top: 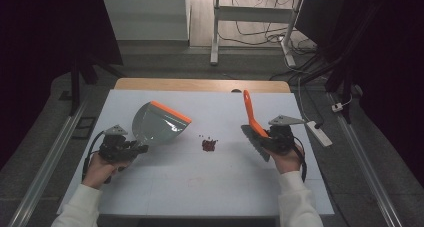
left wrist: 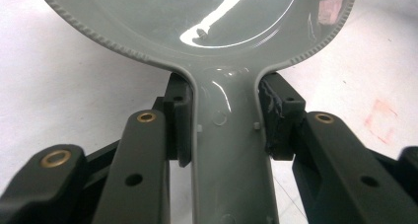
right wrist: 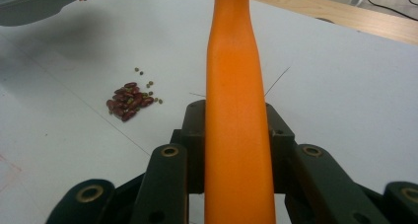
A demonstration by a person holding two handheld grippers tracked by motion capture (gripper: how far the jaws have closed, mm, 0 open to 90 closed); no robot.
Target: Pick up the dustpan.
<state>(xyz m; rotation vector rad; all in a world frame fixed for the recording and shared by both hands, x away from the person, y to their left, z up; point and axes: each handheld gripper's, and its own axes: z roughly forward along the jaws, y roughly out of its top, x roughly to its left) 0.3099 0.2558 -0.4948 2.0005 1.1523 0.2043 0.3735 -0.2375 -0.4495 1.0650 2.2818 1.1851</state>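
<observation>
My left tongs [top: 134,149] squeezed tight on grey dustpan [top: 159,124] handle, pan tipped up over white table [top: 210,187]. My right tongs [top: 265,137] squeezed tight on orange brush [top: 250,114] handle, bristles low. Small pile of red beans [top: 209,144] on table between pan and brush, touching neither.

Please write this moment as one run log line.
left gripper: shut on dustpan | right gripper: shut on brush | beans: on table, unswept
</observation>
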